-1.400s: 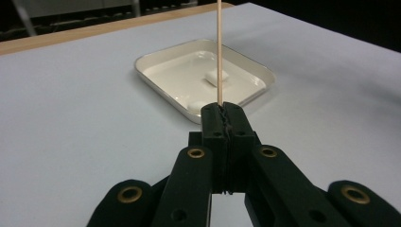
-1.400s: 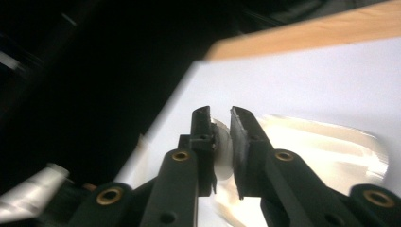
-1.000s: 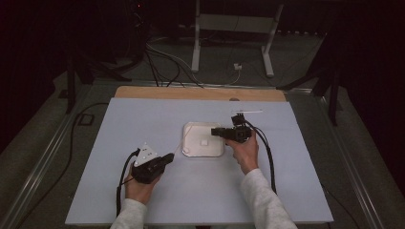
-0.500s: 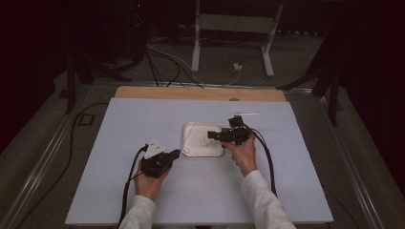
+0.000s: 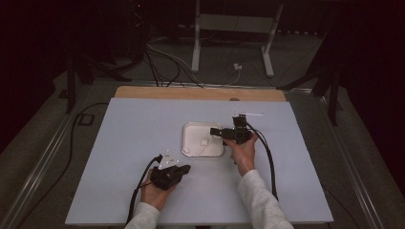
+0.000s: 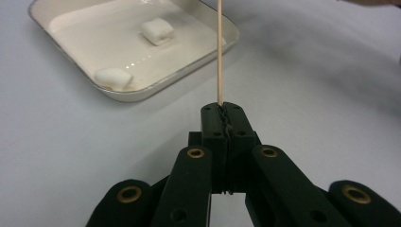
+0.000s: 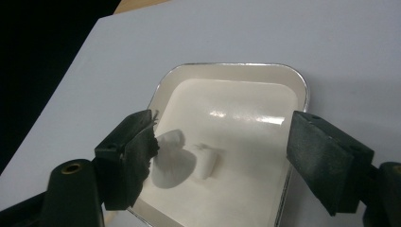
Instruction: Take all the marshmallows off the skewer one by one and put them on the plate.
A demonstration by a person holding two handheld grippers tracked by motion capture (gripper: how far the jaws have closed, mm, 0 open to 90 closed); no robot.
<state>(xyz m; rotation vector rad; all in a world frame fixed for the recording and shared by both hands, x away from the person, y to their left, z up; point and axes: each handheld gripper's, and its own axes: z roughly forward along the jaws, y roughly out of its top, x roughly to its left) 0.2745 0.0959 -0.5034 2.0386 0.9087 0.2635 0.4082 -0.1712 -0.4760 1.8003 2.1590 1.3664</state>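
White desk carries a shallow white tray holding two marshmallows, right gripper fingers spread wide above them, left gripper fingers pressed together on a thin wooden skewer near the tray.

No readable text or labels, though the views are dim.

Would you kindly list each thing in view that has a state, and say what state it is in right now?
Left claw: shut on the skewer.
Skewer: clamped at one end, pointing toward the tray, nothing on it.
Right claw: open, above the tray.
Tray: flat on the table, holding two marshmallows.
Nearer marshmallow: loose by the tray's rim.
Farther marshmallow: loose on the tray floor.
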